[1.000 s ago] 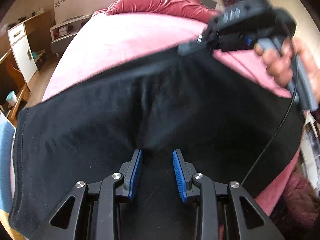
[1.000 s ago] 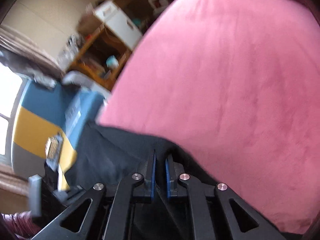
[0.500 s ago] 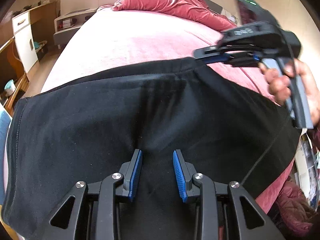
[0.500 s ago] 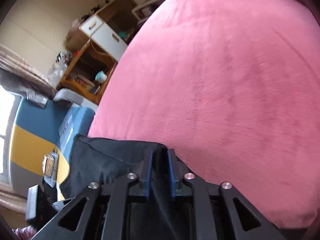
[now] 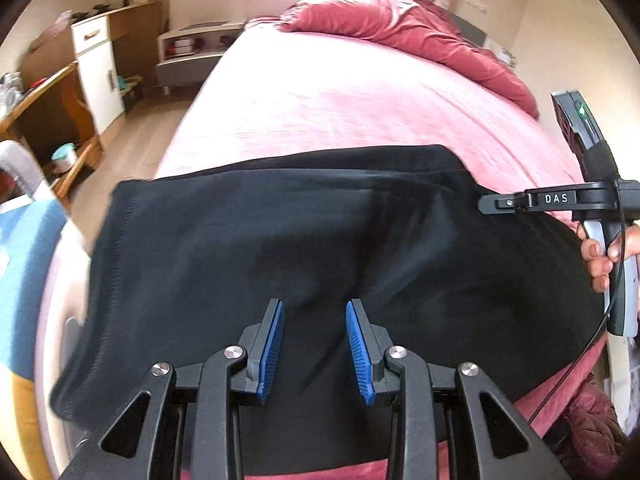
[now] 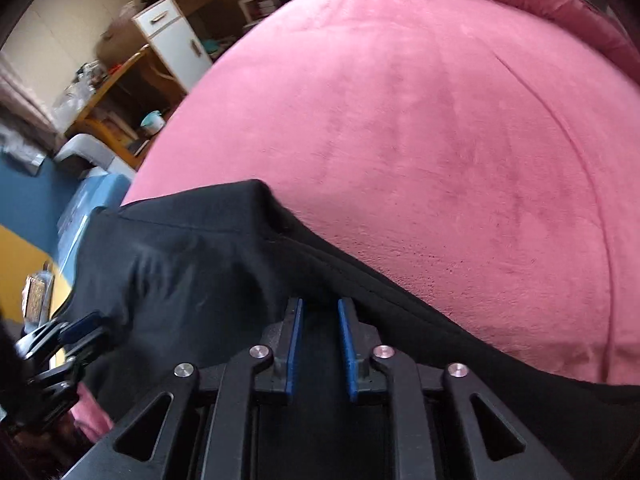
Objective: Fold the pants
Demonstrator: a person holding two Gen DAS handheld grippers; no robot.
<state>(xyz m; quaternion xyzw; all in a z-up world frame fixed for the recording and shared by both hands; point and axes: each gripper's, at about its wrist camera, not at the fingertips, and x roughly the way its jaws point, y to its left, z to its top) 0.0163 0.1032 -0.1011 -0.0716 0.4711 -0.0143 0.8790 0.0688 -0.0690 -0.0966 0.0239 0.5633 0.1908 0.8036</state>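
Observation:
Black pants [image 5: 280, 240] lie spread across the near end of the pink bed [image 5: 340, 100]. My left gripper [image 5: 316, 306] stands open just over the middle of the cloth. Both blue pads show bare and creases run up from their tips. My right gripper [image 5: 486, 204], held by a hand [image 5: 600, 256], sits at the right edge of the pants. In the right wrist view its jaws [image 6: 319, 304] are closing, still apart, with black cloth [image 6: 180, 272] under the gap and no pad pressing on it. The folded corner lies loose on the bed [image 6: 440, 140]. The left gripper [image 6: 76, 332] shows at the lower left.
A crumpled red duvet [image 5: 400, 28] lies at the head of the bed. A white and wood cabinet [image 5: 96, 68], a desk and a low shelf [image 5: 192, 56] stand along the left wall. A blue and yellow seat [image 5: 24, 260] is close on the left. A black cable [image 5: 592, 340] hangs from the right gripper.
The right gripper was shut on the pants corner; its jaws have since parted and the corner now lies on the bed. It drew back to the right. The left gripper shifted over the cloth.

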